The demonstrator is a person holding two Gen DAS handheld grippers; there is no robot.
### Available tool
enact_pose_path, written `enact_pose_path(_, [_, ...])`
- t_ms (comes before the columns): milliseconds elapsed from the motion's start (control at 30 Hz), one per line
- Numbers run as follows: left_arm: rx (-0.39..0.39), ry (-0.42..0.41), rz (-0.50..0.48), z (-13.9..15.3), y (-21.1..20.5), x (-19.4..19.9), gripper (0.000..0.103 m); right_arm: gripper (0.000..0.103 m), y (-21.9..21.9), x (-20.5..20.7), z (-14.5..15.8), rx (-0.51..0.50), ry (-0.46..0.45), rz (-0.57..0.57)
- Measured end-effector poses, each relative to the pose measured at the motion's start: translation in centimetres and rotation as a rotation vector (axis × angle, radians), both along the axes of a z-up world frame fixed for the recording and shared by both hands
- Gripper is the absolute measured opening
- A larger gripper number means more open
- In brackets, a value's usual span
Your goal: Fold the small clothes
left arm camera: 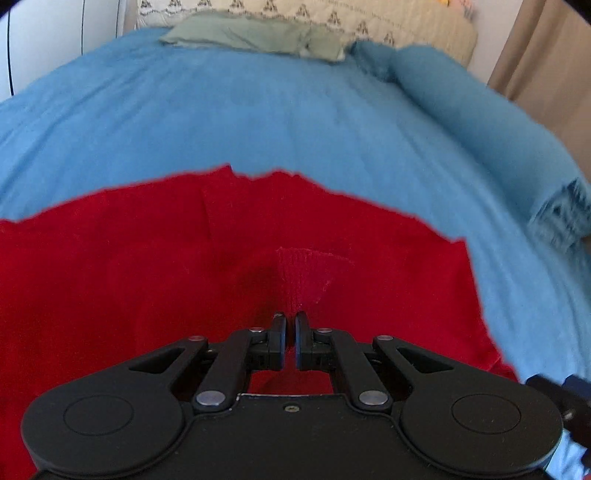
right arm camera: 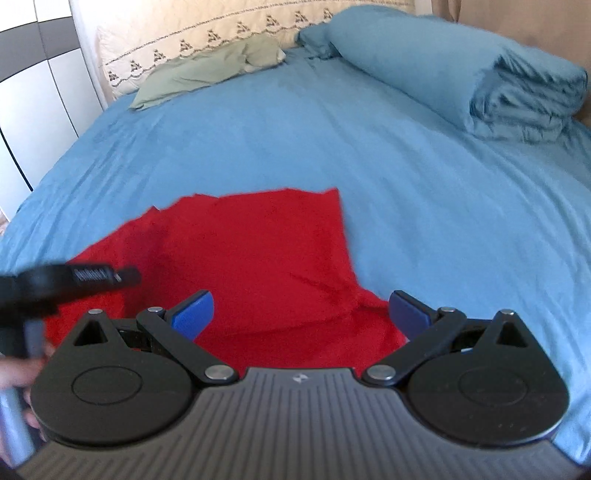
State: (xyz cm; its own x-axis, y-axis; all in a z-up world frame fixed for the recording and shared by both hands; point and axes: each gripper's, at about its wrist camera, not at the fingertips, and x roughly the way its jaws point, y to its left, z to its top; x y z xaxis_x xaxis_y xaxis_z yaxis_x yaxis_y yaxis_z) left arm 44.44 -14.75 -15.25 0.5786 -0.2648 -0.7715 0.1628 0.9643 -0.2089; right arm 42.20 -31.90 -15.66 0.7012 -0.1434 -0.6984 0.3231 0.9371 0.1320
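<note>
A red garment (left arm camera: 147,266) lies spread on the blue bedsheet (left arm camera: 258,122). My left gripper (left arm camera: 290,326) is shut on a fold of the red garment near its middle, and a ribbed lighter patch (left arm camera: 310,273) shows just ahead of the tips. In the right wrist view the garment (right arm camera: 258,258) lies with its far right corner flat. My right gripper (right arm camera: 301,314) is open and empty, low over the garment's near right edge. The left gripper's body (right arm camera: 55,284) shows blurred at the left.
A green cloth (right arm camera: 207,70) lies at the head of the bed before a cream patterned headboard cover (right arm camera: 207,33). A rolled blue duvet (right arm camera: 480,74) lies along the right side. White wardrobe doors (right arm camera: 33,110) stand at the left.
</note>
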Motion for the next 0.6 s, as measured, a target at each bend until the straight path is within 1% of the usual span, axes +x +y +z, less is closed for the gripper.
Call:
enact_pose_path(67, [0.015, 0.01, -0.006, -0.7, -0.4, -0.1, 0.007, 0.103, -1.1, -0.2, -0.9, 0.021, 0.011, 0.003])
enact_pose_path(133, [0.023, 0.013, -0.01, -0.6, -0.7, 0.8, 0.025, 0.103, -1.6, -0.3, -1.3, 0.031, 0.017, 0.004])
enact_pose_path(167, [0.026, 0.011, -0.013, -0.4, -0.7, 0.8, 0.053, 0.103, -1.8, -0.3, -1.5, 0.036, 0.019, 0.004])
enact_pose_path(200, [0.026, 0.0, -0.012, 0.0, -0.3, 0.5, 0.079, 0.103, -1.9, -0.2, -1.5, 0.041, 0.02, 0.004])
enact_pose_path(233, [0.021, -0.015, -0.007, 0.3, 0.5, -0.4, 0.084, 0.103, -2.0, -0.1, -1.6, 0.045, 0.021, 0.004])
enact_pose_path(267, [0.016, -0.032, 0.001, 1.0, 0.8, -0.6, 0.094, 0.103, -2.0, -0.1, -1.5, 0.05, 0.021, 0.004])
enact_pose_path(300, [0.017, -0.049, 0.012, 1.9, 1.5, -0.6, 0.099, 0.103, -1.9, 0.1, -1.4, 0.055, 0.021, 0.004])
enact_pose_path(400, [0.074, -0.07, 0.068, 4.0, 4.2, -0.6, 0.101, 0.103, -1.9, 0.7, -0.8, 0.085, 0.008, 0.014])
enact_pose_path(500, [0.138, -0.061, 0.137, 5.5, 7.6, -0.4, 0.101, 0.103, -1.0, 1.7, 0.0, 0.127, 0.008, 0.053])
enact_pose_path(600, [0.148, -0.075, 0.181, 6.4, 11.3, -0.7, 0.101, 0.103, 1.0, 3.5, 0.5, 0.149, 0.011, 0.106])
